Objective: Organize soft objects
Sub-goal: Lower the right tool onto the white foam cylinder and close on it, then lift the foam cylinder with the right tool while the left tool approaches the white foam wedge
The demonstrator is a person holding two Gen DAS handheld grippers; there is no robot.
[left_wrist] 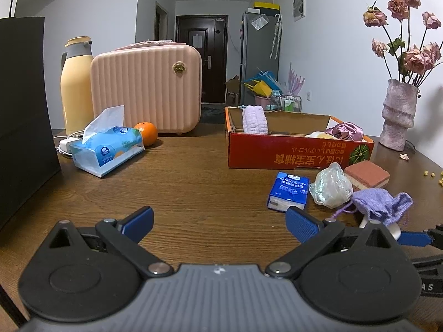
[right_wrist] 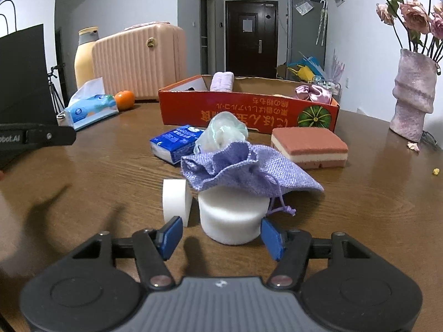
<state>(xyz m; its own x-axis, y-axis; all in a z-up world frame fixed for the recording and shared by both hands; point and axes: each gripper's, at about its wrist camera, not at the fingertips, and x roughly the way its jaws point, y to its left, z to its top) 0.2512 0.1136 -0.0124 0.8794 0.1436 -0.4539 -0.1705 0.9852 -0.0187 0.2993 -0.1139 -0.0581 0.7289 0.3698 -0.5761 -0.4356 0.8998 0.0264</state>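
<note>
- In the right wrist view, the right gripper (right_wrist: 221,236) sits at 6 o'clock with its blue pads spread; the right pad (right_wrist: 272,238) stands just beside the near edge of a white foam cylinder (right_wrist: 232,218), and whether it touches cannot be told, while the left pad is clear of the foam.
- The cylinder stands on the wooden table (right_wrist: 373,207), and a purple drawstring pouch (right_wrist: 246,168) drapes over its top, cords hanging at its 3 o'clock side.
- A second white foam disc (right_wrist: 176,203) stands on edge just beside the cylinder at its 9 o'clock.
- In the left wrist view, the left gripper (left_wrist: 220,225) hangs over bare wood with its blue pads wide apart and nothing between them.
- Behind the pouch, toward 12 o'clock, lie a crumpled clear plastic bag (right_wrist: 224,132), a blue handkerchief pack (right_wrist: 177,144) at 11 o'clock and a pink layered sponge (right_wrist: 310,146) at 1 o'clock.
- Farther on stands the orange cardboard box (right_wrist: 249,110), holding a rolled lilac towel (right_wrist: 221,81) at its left end and a shiny pink cloth (right_wrist: 314,92) at its right end.
- At 10 o'clock sit a tissue pack (right_wrist: 91,109) and an orange (right_wrist: 124,99), then a pink ribbed case (right_wrist: 138,61) and a yellow flask (right_wrist: 84,58).
- At 2 o'clock a vase (right_wrist: 412,94) holds dried roses.
</note>
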